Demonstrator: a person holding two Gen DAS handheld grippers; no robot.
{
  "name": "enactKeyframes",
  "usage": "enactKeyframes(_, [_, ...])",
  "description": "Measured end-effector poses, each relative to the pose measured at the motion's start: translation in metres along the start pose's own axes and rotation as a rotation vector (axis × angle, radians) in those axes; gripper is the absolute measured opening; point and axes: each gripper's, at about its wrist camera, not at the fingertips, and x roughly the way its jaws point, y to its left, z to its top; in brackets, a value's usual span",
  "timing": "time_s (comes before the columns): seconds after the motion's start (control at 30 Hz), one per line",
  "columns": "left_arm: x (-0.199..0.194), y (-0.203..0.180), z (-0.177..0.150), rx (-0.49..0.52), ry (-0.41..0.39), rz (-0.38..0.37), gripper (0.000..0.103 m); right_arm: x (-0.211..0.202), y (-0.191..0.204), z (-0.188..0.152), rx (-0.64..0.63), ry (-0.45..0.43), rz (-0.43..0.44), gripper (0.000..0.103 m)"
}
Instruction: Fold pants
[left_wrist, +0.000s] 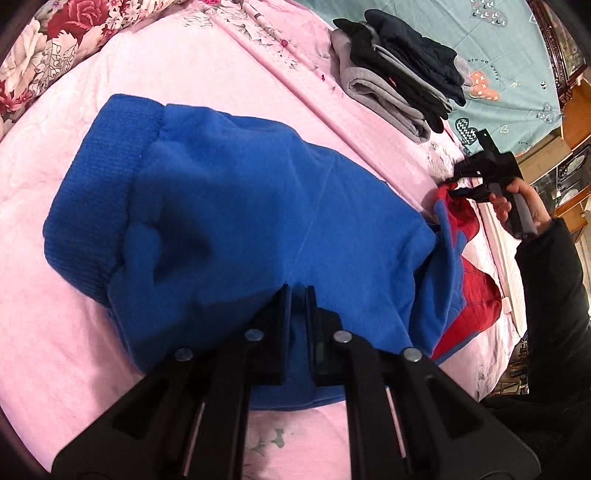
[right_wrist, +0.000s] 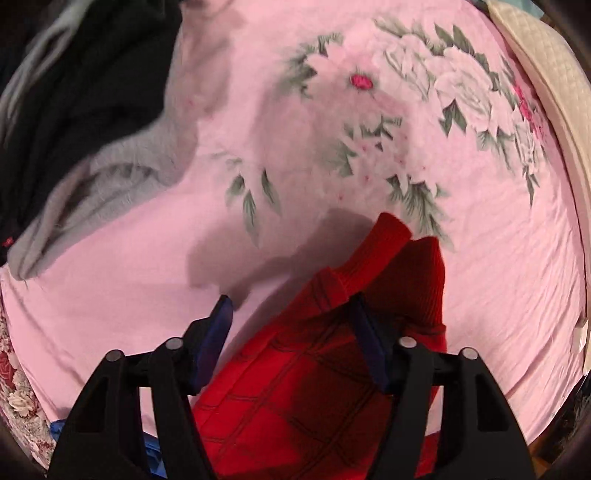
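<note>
The blue fleece pants (left_wrist: 229, 206) with red patterned leg parts (left_wrist: 469, 295) lie on the pink bed sheet (left_wrist: 55, 332). The ribbed blue waistband (left_wrist: 99, 184) is at the left. My left gripper (left_wrist: 298, 291) is nearly shut, pinching a fold of the blue fabric near the front edge. My right gripper (right_wrist: 291, 306) is open, its fingers on either side of the red leg end (right_wrist: 369, 295) with its ribbed cuff (right_wrist: 406, 251). It also shows in the left wrist view (left_wrist: 458, 184) at the red leg end.
A stack of folded grey and black clothes (left_wrist: 399, 74) lies at the far right of the bed, also in the right wrist view (right_wrist: 74, 147). A teal quilt (left_wrist: 498, 55) and a floral quilt (left_wrist: 55, 44) lie behind. Wooden furniture (left_wrist: 569, 122) stands at the right.
</note>
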Motion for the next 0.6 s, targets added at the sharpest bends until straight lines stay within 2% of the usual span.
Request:
enactKeyframes(0.03, [0.002,-0.002,0.002,-0.002,0.001,-0.005,0.008,-0.004,-0.003,-0.004,-0.009,-0.027,-0.027,0.025])
enactKeyframes(0.07, [0.002,-0.001,0.002,-0.005,0.003,-0.009,0.008,-0.007,-0.006,-0.009,-0.016,-0.036,-0.013,0.006])
enactKeyframes(0.13, [0.002,0.0,0.003,-0.009,0.007,-0.017,0.008,-0.021,-0.024,-0.02,-0.003,-0.053,0.057,0.005])
enactKeyframes(0.23, [0.003,0.001,0.004,-0.013,0.016,-0.024,0.008,-0.06,-0.054,-0.046,-0.011,-0.136,0.13,0.005])
enactKeyframes(0.33, [0.004,-0.001,0.006,-0.007,0.028,-0.022,0.008,-0.109,-0.094,-0.083,0.004,-0.218,0.243,0.005])
enactKeyframes(0.43, [0.004,-0.001,0.008,-0.003,0.039,-0.013,0.008,-0.142,-0.127,-0.116,0.03,-0.286,0.322,0.005])
enactKeyframes(0.53, [0.006,-0.004,0.011,-0.011,0.055,0.005,0.008,-0.148,-0.168,-0.16,0.082,-0.326,0.372,0.005])
enactKeyframes(0.6, [0.007,-0.008,0.012,-0.011,0.066,0.033,0.008,-0.129,-0.194,-0.19,0.125,-0.305,0.396,0.005])
